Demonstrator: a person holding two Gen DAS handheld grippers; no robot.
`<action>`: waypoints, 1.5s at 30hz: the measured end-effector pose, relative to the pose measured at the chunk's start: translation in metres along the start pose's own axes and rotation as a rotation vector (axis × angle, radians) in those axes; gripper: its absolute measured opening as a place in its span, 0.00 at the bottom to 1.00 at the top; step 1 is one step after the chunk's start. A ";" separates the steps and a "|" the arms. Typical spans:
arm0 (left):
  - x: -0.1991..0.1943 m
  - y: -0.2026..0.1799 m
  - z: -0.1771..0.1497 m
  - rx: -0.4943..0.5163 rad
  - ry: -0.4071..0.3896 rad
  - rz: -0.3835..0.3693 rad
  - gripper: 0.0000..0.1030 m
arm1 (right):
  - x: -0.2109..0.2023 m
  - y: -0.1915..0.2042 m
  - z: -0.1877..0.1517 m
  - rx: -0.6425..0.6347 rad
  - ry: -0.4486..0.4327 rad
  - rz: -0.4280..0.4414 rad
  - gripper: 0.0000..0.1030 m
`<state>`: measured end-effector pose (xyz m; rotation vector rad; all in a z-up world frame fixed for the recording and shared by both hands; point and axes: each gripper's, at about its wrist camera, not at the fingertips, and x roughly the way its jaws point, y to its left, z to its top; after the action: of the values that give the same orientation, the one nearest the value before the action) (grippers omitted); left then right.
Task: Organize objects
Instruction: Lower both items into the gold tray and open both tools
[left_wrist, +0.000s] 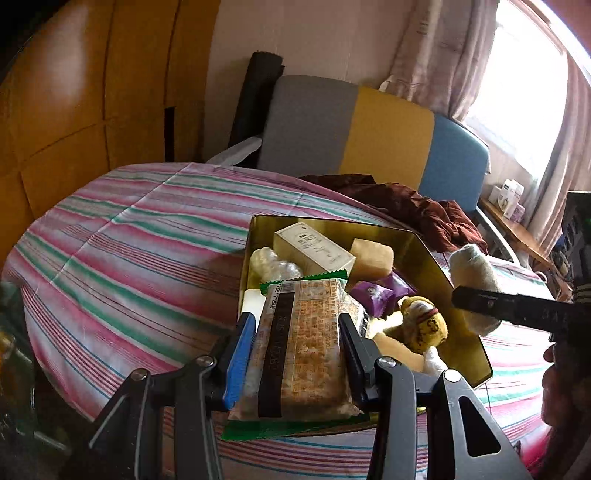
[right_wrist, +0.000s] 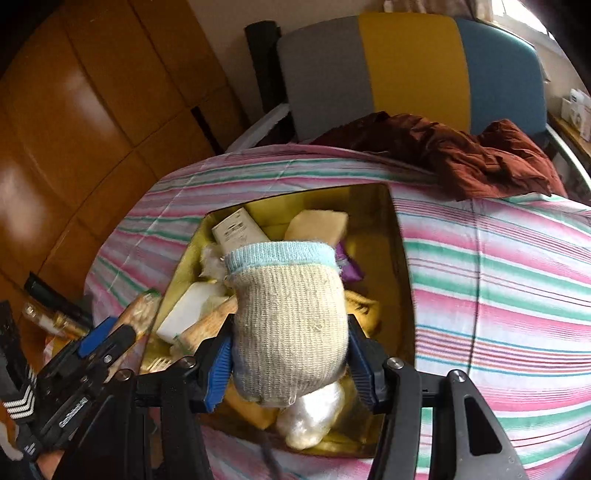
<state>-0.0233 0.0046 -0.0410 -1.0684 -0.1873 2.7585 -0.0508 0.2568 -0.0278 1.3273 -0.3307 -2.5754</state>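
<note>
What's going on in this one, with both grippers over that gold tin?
A person is sorting loose items on a striped bedspread. The left gripper is shut on a cracker packet, held at the near edge of the open gold tin. The right gripper is shut on a knit glove above the tin. Already inside are a small carton, a sponge, purple sachets and a plush toy.

No legible text on packaging
</note>
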 end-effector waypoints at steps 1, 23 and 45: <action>0.002 0.001 0.001 -0.005 0.006 -0.004 0.44 | 0.002 -0.003 0.002 0.008 0.002 -0.002 0.54; 0.063 -0.061 0.037 0.042 0.035 -0.090 0.52 | 0.042 -0.041 0.048 0.083 0.011 -0.025 0.56; 0.002 -0.038 0.005 0.065 -0.033 0.067 0.89 | -0.007 0.006 -0.021 -0.101 -0.120 -0.208 0.69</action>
<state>-0.0232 0.0422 -0.0314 -1.0312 -0.0669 2.8222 -0.0290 0.2509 -0.0331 1.2340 -0.0836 -2.8083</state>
